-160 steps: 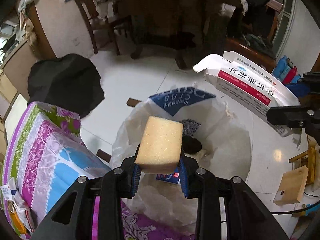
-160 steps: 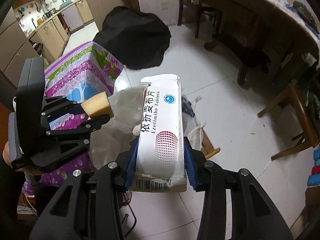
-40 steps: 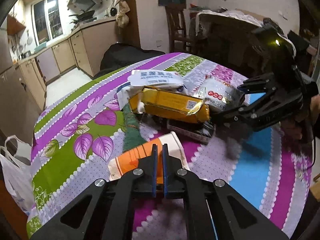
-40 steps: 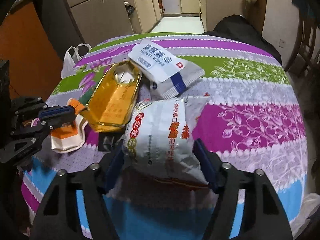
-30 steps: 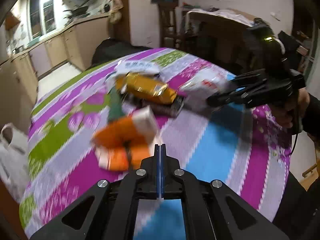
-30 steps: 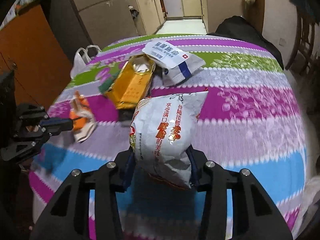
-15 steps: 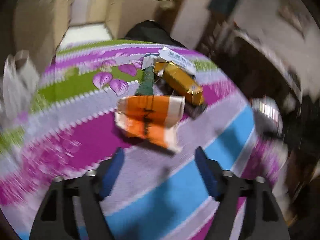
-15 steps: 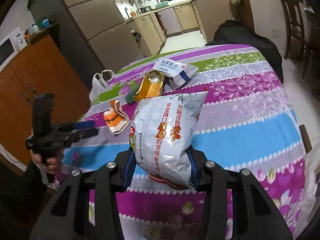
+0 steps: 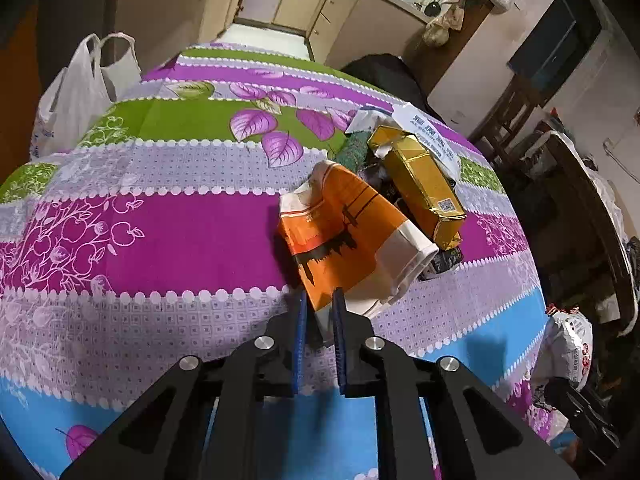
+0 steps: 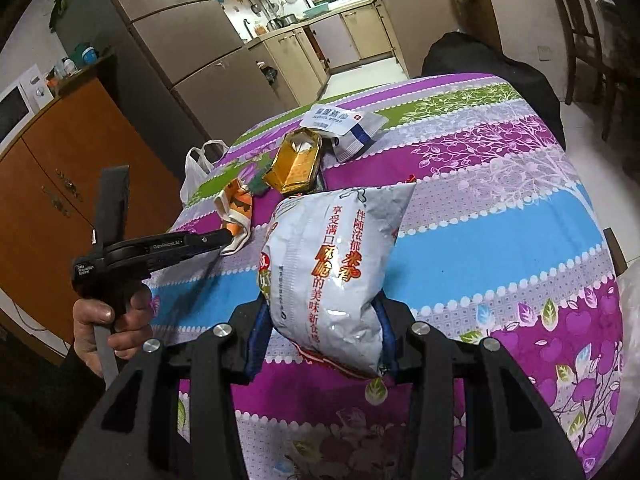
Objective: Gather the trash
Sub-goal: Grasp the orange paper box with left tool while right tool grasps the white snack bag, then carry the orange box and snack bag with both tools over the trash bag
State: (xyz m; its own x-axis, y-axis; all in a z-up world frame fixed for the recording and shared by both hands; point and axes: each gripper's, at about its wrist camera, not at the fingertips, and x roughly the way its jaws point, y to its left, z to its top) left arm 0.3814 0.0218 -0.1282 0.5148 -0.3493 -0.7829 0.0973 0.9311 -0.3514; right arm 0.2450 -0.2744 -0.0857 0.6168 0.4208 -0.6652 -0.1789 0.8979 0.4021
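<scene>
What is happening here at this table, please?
A person is clearing trash off a table with a flowered cloth, using a gripper in each hand. The right gripper is shut on a silver snack bag, lifted off the cloth. The left gripper has just been closing on the near edge of an orange paper bag lying on the table. A gold carton and a white wipes packet remain there.

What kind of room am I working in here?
Most likely a home kitchen and dining area: a tall fridge, a kitchen counter with cabinets below it, and a microwave on an orange cupboard stand behind a table with a floral cloth.
</scene>
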